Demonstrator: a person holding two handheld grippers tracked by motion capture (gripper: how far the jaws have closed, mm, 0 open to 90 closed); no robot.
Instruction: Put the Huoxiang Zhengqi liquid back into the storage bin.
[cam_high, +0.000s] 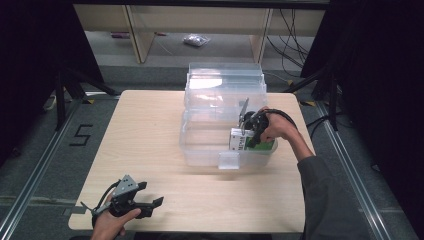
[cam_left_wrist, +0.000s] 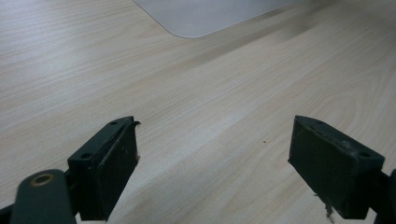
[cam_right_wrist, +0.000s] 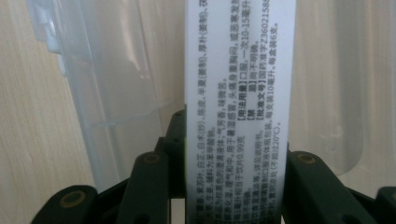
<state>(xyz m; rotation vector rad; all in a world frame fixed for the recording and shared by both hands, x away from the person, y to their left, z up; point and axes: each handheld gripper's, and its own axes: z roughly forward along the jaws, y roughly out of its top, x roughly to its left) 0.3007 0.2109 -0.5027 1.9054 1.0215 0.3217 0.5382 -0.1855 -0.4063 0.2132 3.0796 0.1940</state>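
white box (cam_right_wrist: 240, 93) clamped by right gripper (cam_right_wrist: 233, 186)

A light wooden table (cam_high: 150, 150) stands on a grey floor (cam_high: 45, 165), where a black number 5 (cam_high: 80, 135) is marked to its left. Metal rails (cam_high: 350, 165) run along the floor on both sides. Black curtains (cam_high: 35, 50) close off the left and right. Beyond the table is pale wooden shelving (cam_high: 140, 30), with a small plastic bag (cam_high: 196, 40) lying on the floor beneath it and black cables (cam_high: 290, 35) hanging at the right.
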